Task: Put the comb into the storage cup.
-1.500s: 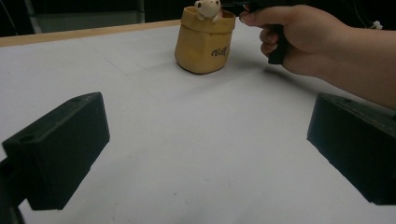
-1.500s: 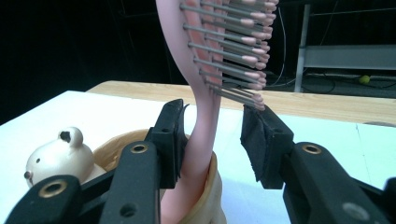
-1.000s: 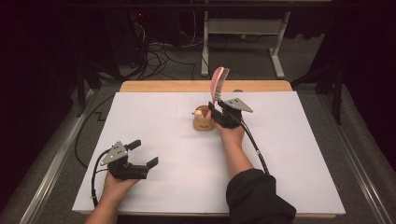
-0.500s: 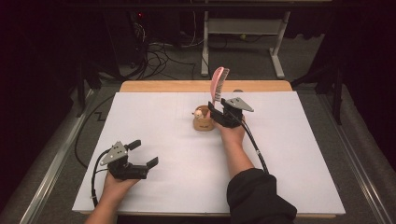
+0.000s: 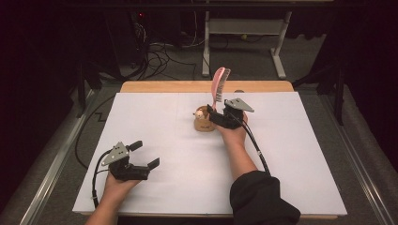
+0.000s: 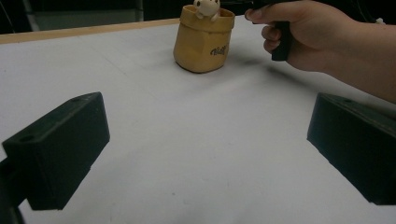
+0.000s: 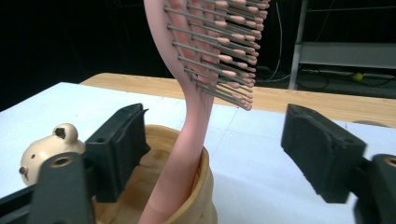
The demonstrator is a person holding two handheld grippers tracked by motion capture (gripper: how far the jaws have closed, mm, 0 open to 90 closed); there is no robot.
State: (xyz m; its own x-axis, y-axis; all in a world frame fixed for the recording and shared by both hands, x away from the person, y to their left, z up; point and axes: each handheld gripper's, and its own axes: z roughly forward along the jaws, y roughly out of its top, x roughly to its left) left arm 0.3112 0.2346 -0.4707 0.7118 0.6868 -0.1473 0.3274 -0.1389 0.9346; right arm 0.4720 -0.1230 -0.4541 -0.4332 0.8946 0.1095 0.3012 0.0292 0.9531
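A pink hairbrush stands upright with its handle in a tan cup near the middle back of the table. A small bear figure sits on the cup's rim. My right gripper is open beside the cup. In the right gripper view the hairbrush handle rises between the spread jaws, closer to the left one, out of the cup; the right gripper holds nothing. My left gripper rests open at the front left, and the left gripper faces the cup from a distance.
A white sheet covers the table, with a wooden strip along the far edge. Beyond it, cables and a grey frame stand on the dark floor. The person's right hand is beside the cup.
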